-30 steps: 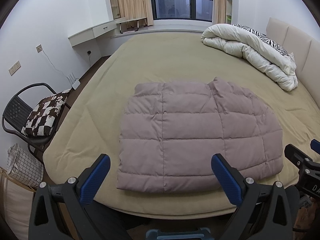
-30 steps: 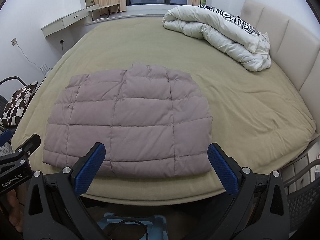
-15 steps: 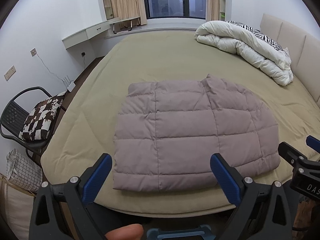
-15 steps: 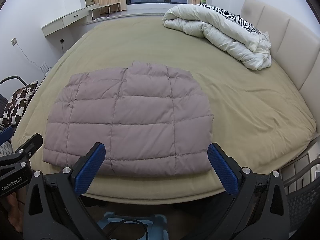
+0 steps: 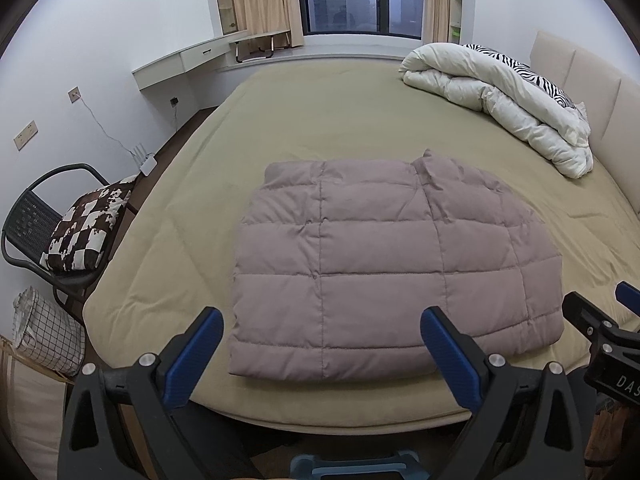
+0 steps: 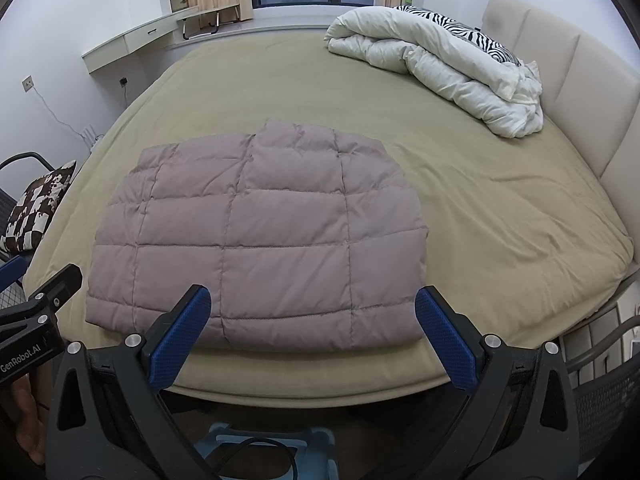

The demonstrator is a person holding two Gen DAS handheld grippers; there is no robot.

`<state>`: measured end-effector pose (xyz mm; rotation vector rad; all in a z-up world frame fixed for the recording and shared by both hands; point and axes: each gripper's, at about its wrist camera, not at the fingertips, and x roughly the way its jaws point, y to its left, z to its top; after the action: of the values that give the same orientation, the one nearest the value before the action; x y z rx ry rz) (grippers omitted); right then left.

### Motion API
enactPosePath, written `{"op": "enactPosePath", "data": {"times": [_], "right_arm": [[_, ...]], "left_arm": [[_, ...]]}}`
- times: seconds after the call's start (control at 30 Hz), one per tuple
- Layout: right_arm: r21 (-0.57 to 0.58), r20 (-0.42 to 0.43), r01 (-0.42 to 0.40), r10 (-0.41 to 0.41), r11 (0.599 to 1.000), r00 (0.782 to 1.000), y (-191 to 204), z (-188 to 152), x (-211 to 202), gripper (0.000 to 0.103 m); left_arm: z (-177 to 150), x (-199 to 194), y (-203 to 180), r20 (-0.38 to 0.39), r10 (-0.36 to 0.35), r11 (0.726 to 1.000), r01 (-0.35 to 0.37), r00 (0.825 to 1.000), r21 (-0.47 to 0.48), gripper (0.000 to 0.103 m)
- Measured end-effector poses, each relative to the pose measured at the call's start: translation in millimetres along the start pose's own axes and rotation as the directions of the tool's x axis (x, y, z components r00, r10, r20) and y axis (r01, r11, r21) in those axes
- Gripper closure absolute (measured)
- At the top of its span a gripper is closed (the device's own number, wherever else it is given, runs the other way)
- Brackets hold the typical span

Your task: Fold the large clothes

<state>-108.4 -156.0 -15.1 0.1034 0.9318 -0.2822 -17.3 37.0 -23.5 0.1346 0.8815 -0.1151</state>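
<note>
A mauve quilted puffer jacket [image 5: 384,268] [image 6: 260,240] lies folded into a flat rectangle near the front edge of the olive-covered bed [image 5: 340,120] [image 6: 500,208]. My left gripper [image 5: 322,328] hangs open just short of the jacket's near hem, nothing between its blue pads. My right gripper [image 6: 314,312] is open too, hovering over the near hem, apart from the cloth. Each gripper shows at the edge of the other's view: the right gripper [image 5: 600,332], the left gripper [image 6: 36,312].
A rolled white duvet with a zebra-print pillow [image 5: 508,92] [image 6: 440,56] lies at the far right by the padded headboard [image 6: 560,64]. A black chair with a checked cushion [image 5: 76,232] and a grid-pattern basket [image 5: 44,332] stand left of the bed. A mesh chair [image 6: 608,396] stands at right.
The left view has pulled back and tilted up slightly, so the jacket sits a little lower and farther. The right gripper has barely moved. Both stay open.
</note>
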Motion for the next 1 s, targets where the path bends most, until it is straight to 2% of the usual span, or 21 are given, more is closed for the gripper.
{"op": "enactPosePath", "data": {"times": [1.0], "right_arm": [[0.0, 0.007, 0.005, -0.005, 1.0, 1.0, 4.3, -1.5, -1.0, 0.0]], "left_arm": [[-0.4, -1.7, 1.3, 0.005, 0.007, 1.0, -0.007, 1.0, -0.019, 0.002]]}}
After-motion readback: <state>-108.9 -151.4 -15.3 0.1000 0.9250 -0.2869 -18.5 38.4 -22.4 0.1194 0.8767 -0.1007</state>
